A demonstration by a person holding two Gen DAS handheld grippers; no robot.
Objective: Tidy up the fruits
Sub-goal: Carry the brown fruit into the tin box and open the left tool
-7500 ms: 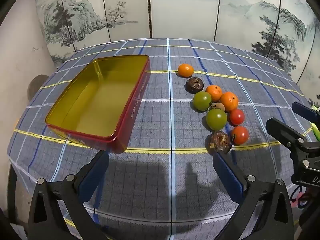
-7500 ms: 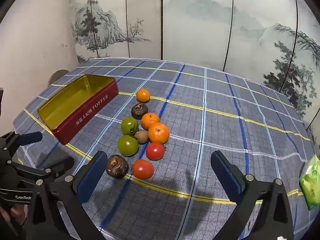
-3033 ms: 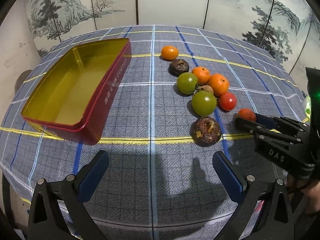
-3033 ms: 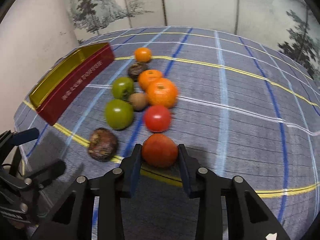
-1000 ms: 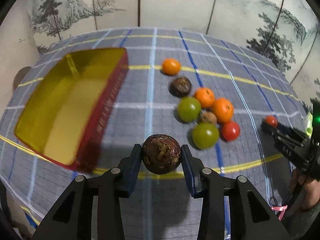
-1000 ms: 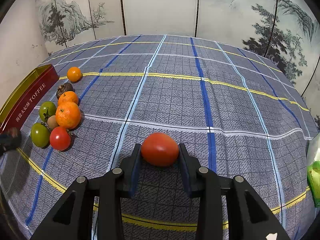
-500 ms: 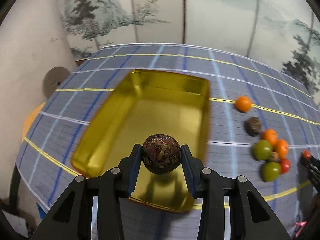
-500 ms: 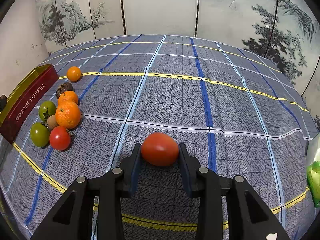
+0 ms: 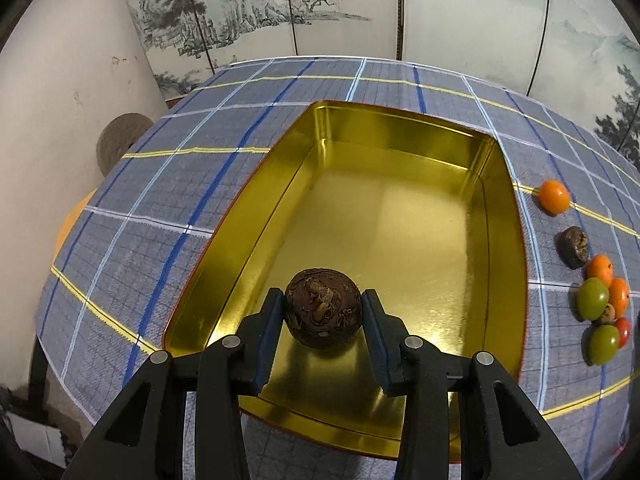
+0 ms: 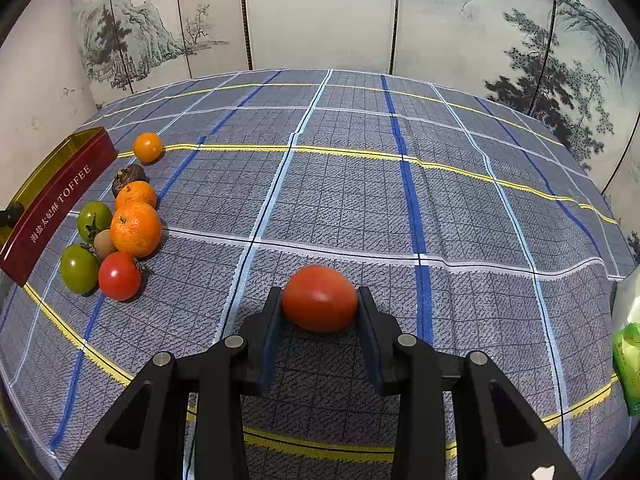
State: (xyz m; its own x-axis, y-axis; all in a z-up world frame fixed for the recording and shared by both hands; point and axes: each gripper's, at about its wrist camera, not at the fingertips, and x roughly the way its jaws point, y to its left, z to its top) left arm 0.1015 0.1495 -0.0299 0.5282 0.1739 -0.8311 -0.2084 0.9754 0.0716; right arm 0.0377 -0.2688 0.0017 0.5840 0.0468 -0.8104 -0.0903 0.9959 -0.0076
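A wrinkled brown fruit (image 9: 323,307) is held between the pads of the left gripper (image 9: 323,312) above the near end of the gold tin (image 9: 496,184), apparently so it can be dropped inside. A red tomato (image 10: 319,298) is clamped in the right gripper (image 10: 319,304), poised over the checked tablecloth (image 10: 360,200), well apart from the fruit (image 10: 120,232) lying beside the tin.
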